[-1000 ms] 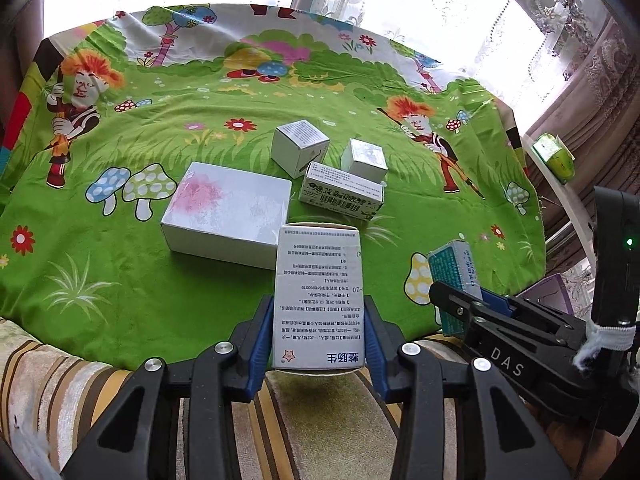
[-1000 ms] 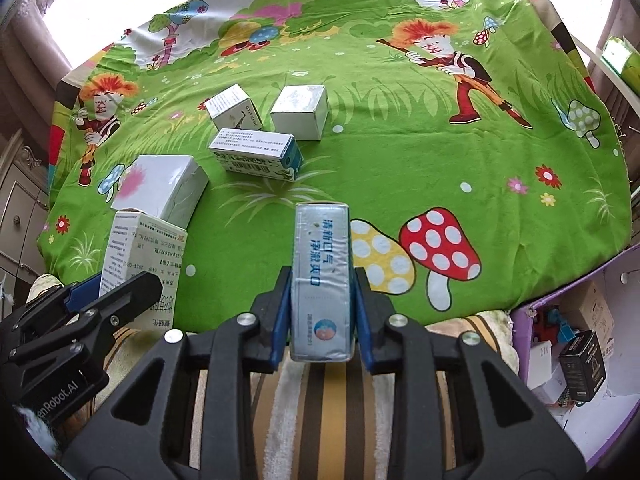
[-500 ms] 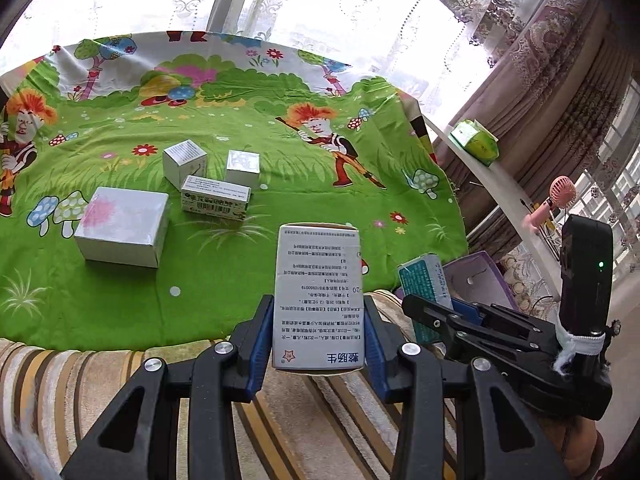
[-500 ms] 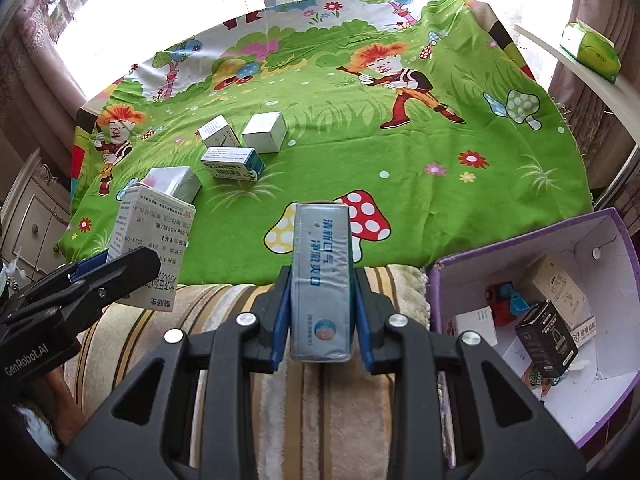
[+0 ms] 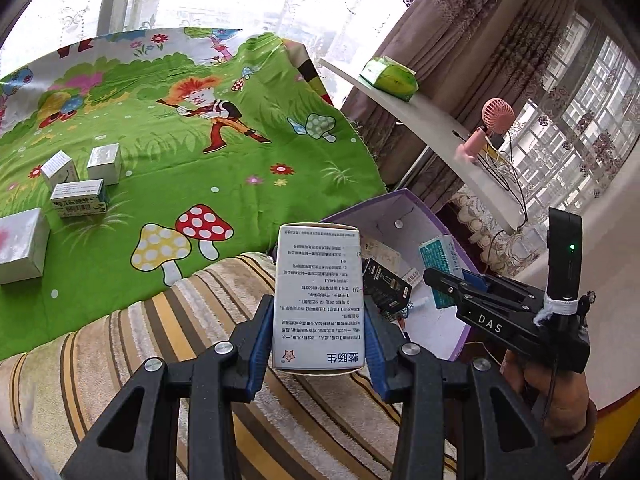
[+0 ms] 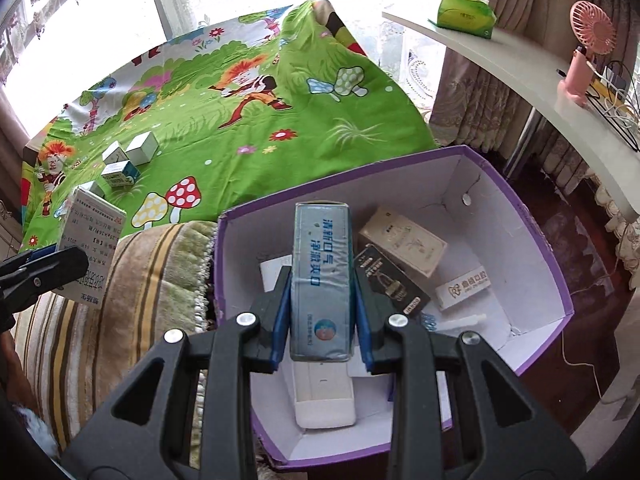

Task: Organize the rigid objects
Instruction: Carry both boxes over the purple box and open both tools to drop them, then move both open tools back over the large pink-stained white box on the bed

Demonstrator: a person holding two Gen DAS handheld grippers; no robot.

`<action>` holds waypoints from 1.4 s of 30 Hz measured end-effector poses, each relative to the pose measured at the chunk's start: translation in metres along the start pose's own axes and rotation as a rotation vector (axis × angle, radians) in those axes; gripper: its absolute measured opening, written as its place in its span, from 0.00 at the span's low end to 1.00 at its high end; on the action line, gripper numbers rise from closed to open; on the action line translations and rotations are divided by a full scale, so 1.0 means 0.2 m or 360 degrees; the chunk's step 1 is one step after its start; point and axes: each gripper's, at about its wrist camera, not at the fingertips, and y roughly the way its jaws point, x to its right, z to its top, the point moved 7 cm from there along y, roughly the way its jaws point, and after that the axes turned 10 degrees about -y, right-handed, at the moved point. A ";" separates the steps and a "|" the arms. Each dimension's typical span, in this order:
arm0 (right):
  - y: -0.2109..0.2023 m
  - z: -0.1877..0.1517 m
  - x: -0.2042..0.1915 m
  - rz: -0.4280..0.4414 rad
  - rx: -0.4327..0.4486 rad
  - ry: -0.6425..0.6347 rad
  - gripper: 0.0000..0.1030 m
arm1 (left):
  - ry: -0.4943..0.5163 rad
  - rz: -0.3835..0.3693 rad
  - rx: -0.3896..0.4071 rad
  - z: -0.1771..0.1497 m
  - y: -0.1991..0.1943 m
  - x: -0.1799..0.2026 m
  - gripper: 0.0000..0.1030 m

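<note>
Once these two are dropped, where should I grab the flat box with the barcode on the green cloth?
Take the barcode box across its two long sides, coming from above. It lies flat, and the small boxes behind it crowd its far side, so keep the fingers near its free end.

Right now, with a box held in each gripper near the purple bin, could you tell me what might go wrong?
1. The white box sits in the left gripper over the striped cushion, not the purple bin; released here, it would likely miss.
2. The blue box in the right gripper hangs above a black box and a beige box; dropped, it could land crooked on them.
</note>
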 end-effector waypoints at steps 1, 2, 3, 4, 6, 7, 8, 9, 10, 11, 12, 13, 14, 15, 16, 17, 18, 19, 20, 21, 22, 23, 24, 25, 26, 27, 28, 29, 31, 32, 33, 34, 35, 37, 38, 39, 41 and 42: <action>-0.01 -0.02 0.05 -0.0017 -0.0005 0.0016 0.32 | 0.0014 -0.0010 -0.0014 -0.01 0.01 0.03 0.41; -0.01 -0.03 0.09 -0.0030 -0.0008 0.0033 0.32 | 0.0028 -0.0021 -0.0027 -0.02 0.02 0.05 0.41; -0.02 -0.05 0.13 -0.0042 -0.0010 0.0050 0.32 | 0.0039 -0.0032 -0.0044 -0.03 0.04 0.08 0.41; -0.02 -0.06 0.17 -0.0055 -0.0016 0.0066 0.32 | 0.0051 -0.0038 -0.0058 -0.04 0.05 0.10 0.41; -0.02 -0.09 0.24 -0.0077 -0.0030 0.0100 0.32 | 0.0080 -0.0042 -0.0082 -0.05 0.08 0.14 0.41; -0.02 -0.11 0.27 -0.0085 -0.0037 0.0119 0.32 | 0.0092 -0.0047 -0.0091 -0.06 0.09 0.16 0.41; -0.02 -0.12 0.30 -0.0093 -0.0047 0.0131 0.32 | 0.0104 -0.0053 -0.0099 -0.07 0.09 0.18 0.41; -0.02 -0.13 0.33 -0.0101 -0.0051 0.0142 0.32 | 0.0117 -0.0063 -0.0108 -0.07 0.10 0.19 0.41; -0.02 -0.14 0.36 -0.0111 -0.0051 0.0153 0.32 | 0.0127 -0.0071 -0.0115 -0.08 0.11 0.21 0.41; -0.03 -0.15 0.38 -0.0120 -0.0050 0.0163 0.32 | 0.0137 -0.0077 -0.0121 -0.08 0.12 0.22 0.41; -0.03 -0.15 0.40 -0.0128 -0.0050 0.0172 0.32 | 0.0145 -0.0083 -0.0128 -0.08 0.13 0.24 0.41; -0.03 -0.16 0.42 -0.0136 -0.0051 0.0182 0.32 | 0.0153 -0.0092 -0.0133 -0.09 0.13 0.25 0.41; -0.03 -0.16 0.43 -0.0143 -0.0053 0.0191 0.32 | 0.0161 -0.0100 -0.0133 -0.09 0.14 0.26 0.41; -0.03 -0.17 0.44 -0.0145 -0.0052 0.0197 0.32 | 0.0173 -0.0109 -0.0138 -0.09 0.14 0.28 0.42; -0.04 -0.17 0.45 -0.0146 -0.0050 0.0203 0.32 | 0.0185 -0.0115 -0.0144 -0.10 0.14 0.29 0.43; -0.04 -0.17 0.46 -0.0146 -0.0052 0.0210 0.32 | 0.0195 -0.0110 -0.0146 -0.10 0.14 0.29 0.44; -0.04 -0.17 0.47 -0.0146 -0.0051 0.0217 0.34 | 0.0198 -0.0103 -0.0145 -0.10 0.14 0.30 0.45; -0.04 -0.17 0.48 -0.0147 -0.0050 0.0220 0.38 | 0.0192 -0.0104 -0.0144 -0.10 0.14 0.29 0.45; -0.05 -0.17 0.48 -0.0153 -0.0047 0.0220 0.46 | 0.0183 -0.0108 -0.0142 -0.10 0.14 0.29 0.45; -0.05 -0.17 0.48 -0.0159 -0.0038 0.0217 0.55 | 0.0173 -0.0109 -0.0140 -0.10 0.13 0.28 0.46; -0.06 -0.16 0.48 -0.0162 -0.0027 0.0214 0.59 | 0.0164 -0.0111 -0.0138 -0.10 0.13 0.27 0.46; -0.07 -0.16 0.48 -0.0163 -0.0017 0.0209 0.64 | 0.0156 -0.0113 -0.0136 -0.10 0.13 0.27 0.46; -0.08 -0.15 0.48 -0.0165 -0.0010 0.0207 0.67 | 0.0150 -0.0114 -0.0136 -0.09 0.13 0.27 0.46; -0.08 -0.15 0.49 -0.0169 -0.0005 0.0207 0.68 | 0.0147 -0.0114 -0.0135 -0.09 0.12 0.26 0.46; -0.09 -0.14 0.49 -0.0171 -0.0001 0.0207 0.68 | 0.0144 -0.0116 -0.0134 -0.09 0.12 0.26 0.46; -0.09 -0.14 0.49 -0.0169 0.0000 0.0207 0.69 | 0.0143 -0.0116 -0.0134 -0.09 0.12 0.26 0.46; -0.09 -0.14 0.48 -0.0168 -0.0001 0.0206 0.69 | 0.0143 -0.0115 -0.0132 -0.09 0.12 0.26 0.46; -0.09 -0.13 0.48 -0.0167 -0.0002 0.0205 0.69 | 0.0142 -0.0115 -0.0128 -0.09 0.11 0.26 0.46; -0.09 -0.13 0.47 -0.0159 0.0001 0.0199 0.69 | 0.0137 -0.0115 -0.0116 -0.09 0.10 0.25 0.46; -0.09 -0.13 0.47 -0.0155 0.0001 0.0197 0.69 | 0.0134 -0.0110 -0.0108 -0.08 0.10 0.25 0.46; -0.09 -0.13 0.47 -0.0151 0.0003 0.0193 0.69 | 0.0129 -0.0106 -0.0100 -0.08 0.09 0.24 0.46; -0.10 -0.13 0.46 -0.0149 0.0004 0.0190 0.69 | 0.0122 -0.0105 -0.0094 -0.08 0.08 0.23 0.46; -0.10 -0.13 0.45 -0.0146 0.0005 0.0188 0.69 | 0.0115 -0.0103 -0.0088 -0.07 0.08 0.22 0.46; -0.10 -0.12 0.44 -0.0138 0.0009 0.0184 0.69 | 0.0097 -0.0095 -0.0071 -0.06 0.06 0.20 0.46; -0.10 -0.12 0.43 -0.0136 0.0009 0.0180 0.69 | 0.0086 -0.0091 -0.0063 -0.05 0.05 0.18 0.46; -0.10 -0.12 0.43 -0.0134 0.0009 0.0174 0.69 | 0.0072 -0.0086 -0.0053 -0.05 0.04 0.16 0.46; -0.10 -0.11 0.41 -0.0125 0.0012 0.0165 0.69 | 0.0039 -0.0077 -0.0030 -0.03 0.02 0.12 0.46; -0.10 -0.11 0.40 -0.0118 0.0011 0.0163 0.69 | 0.0021 -0.0076 -0.0018 -0.02 0.00 0.10 0.46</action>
